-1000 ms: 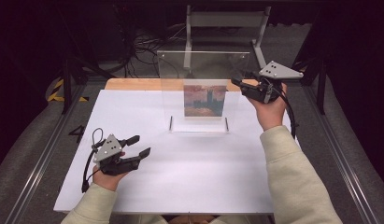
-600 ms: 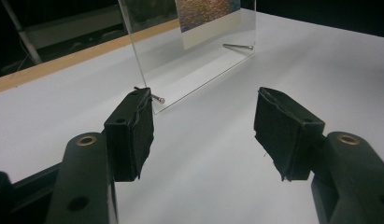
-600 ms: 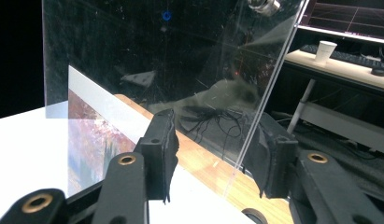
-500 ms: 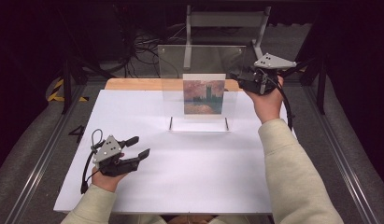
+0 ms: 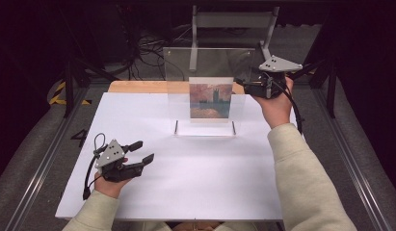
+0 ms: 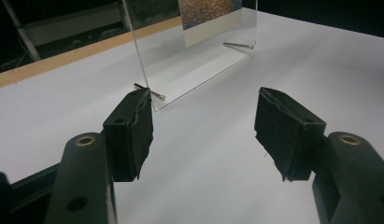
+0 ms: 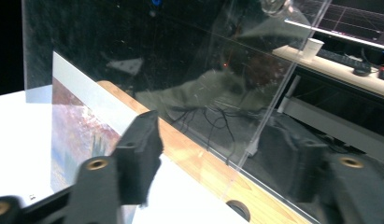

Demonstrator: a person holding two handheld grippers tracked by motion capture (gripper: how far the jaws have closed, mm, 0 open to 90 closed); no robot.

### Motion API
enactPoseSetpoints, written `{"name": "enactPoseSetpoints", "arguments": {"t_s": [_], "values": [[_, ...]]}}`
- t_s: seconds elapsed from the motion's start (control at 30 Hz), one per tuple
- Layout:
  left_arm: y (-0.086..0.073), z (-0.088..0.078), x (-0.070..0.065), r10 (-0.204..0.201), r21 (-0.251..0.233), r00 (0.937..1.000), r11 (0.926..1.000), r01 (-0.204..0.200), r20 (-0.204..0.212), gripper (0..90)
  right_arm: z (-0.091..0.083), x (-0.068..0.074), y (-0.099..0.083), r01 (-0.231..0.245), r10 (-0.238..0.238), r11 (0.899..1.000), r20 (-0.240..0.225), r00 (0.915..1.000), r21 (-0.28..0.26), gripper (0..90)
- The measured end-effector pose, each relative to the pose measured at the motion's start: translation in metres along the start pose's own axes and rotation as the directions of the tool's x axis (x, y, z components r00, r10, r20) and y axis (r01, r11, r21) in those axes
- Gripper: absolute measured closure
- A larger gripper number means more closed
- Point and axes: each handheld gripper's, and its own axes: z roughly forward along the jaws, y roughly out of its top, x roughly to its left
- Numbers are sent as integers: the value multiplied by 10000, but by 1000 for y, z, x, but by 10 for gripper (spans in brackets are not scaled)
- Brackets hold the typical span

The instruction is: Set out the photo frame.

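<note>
A clear acrylic panel [image 5: 207, 113] stands upright on the white board [image 5: 195, 183], with a painted print [image 5: 211, 98] on it and two metal pins [image 5: 176, 127] at its foot. Behind it a second clear panel [image 5: 210, 62] rises higher. My right gripper [image 5: 243, 82] is at that panel's right edge. Its jaws have just been opening, and the panel edge [image 7: 273, 107] runs between them without either pad pressing it. In its own view the right gripper [image 7: 217, 158] has one jaw behind the sheet. My left gripper [image 5: 146, 150] lies open and empty at the front left, and in its own view [image 6: 206, 130] points toward the pin [image 6: 150, 91].
A wooden strip [image 5: 138, 86] runs along the board's far edge. A metal stand [image 5: 231, 21] and loose cables [image 5: 147, 53] lie beyond it. Rails [image 5: 36, 173] flank the board on both sides. A corner hole [image 7: 238, 207] shows low in the rear panel.
The right gripper has risen slightly at the rear panel's right edge and its jaws stand wider apart. The left gripper has stayed put.
</note>
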Motion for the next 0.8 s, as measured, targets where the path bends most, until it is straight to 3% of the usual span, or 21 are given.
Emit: {"name": "enactPoseSetpoints", "arguments": {"t_s": [0.2,0.8], "values": [[1,-2,1,-54,-15,10000,10000,54,37,372,-21,2,-5,-149,147,9998,-204,9997,-97,261],[-5,-16,-1,-106,84,9999,9999,106,21,359,-120,19,-29,-186,154,9995,-1208,9926,-248,168]]}}
